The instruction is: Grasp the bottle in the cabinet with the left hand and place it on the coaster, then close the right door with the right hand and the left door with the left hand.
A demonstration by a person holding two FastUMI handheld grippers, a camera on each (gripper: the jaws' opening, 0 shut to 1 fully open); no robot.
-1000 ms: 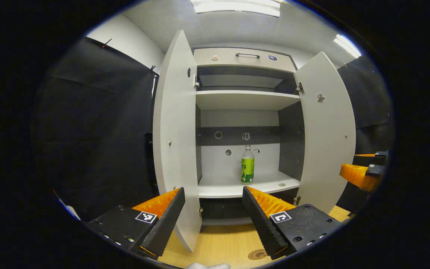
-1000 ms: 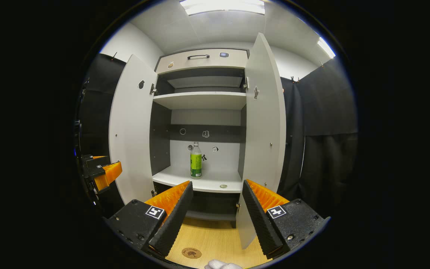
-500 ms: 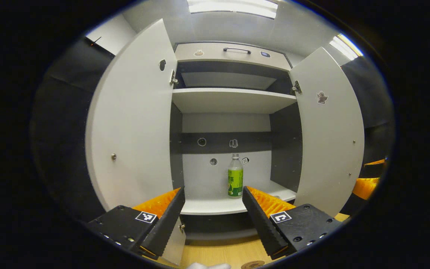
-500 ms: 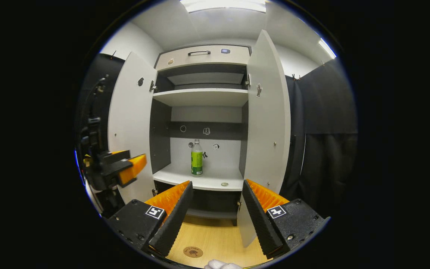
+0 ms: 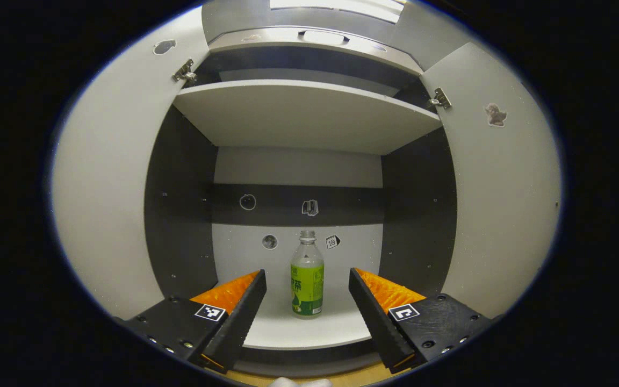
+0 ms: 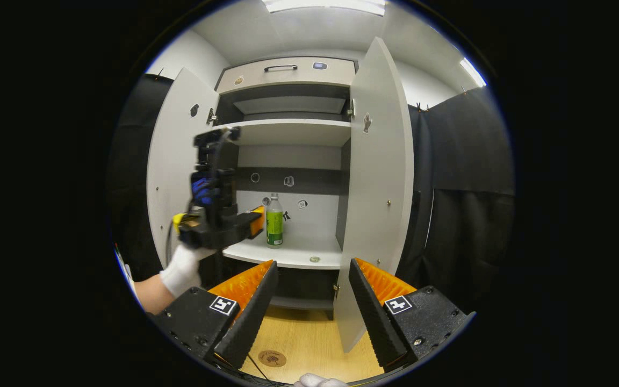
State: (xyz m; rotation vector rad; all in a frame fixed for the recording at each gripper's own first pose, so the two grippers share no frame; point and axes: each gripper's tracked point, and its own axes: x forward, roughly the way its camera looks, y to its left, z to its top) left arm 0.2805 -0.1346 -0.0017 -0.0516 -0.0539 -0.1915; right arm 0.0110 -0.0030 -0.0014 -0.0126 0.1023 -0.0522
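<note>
A clear bottle (image 5: 307,282) with a green label stands upright on the cabinet's lower shelf (image 5: 288,333). My left gripper (image 5: 307,312) is open in front of it, fingers on either side but still short of it. In the right gripper view the bottle (image 6: 274,222) stands on the shelf with the left gripper (image 6: 256,221) just left of it, held by a white-gloved hand (image 6: 180,271). My right gripper (image 6: 309,312) is open and holds nothing, low in front of the cabinet. A round brown coaster (image 6: 272,358) lies on the wooden table (image 6: 315,349).
Both cabinet doors stand open: the left door (image 6: 172,161) and the right door (image 6: 379,188), whose edge points toward my right gripper. An upper shelf (image 5: 304,113) hangs over the bottle. A small round thing (image 6: 315,259) lies on the lower shelf.
My left gripper has moved forward between the doors, up to the lower shelf, so the bottle now stands between its fingers' lines. The right gripper has barely moved.
</note>
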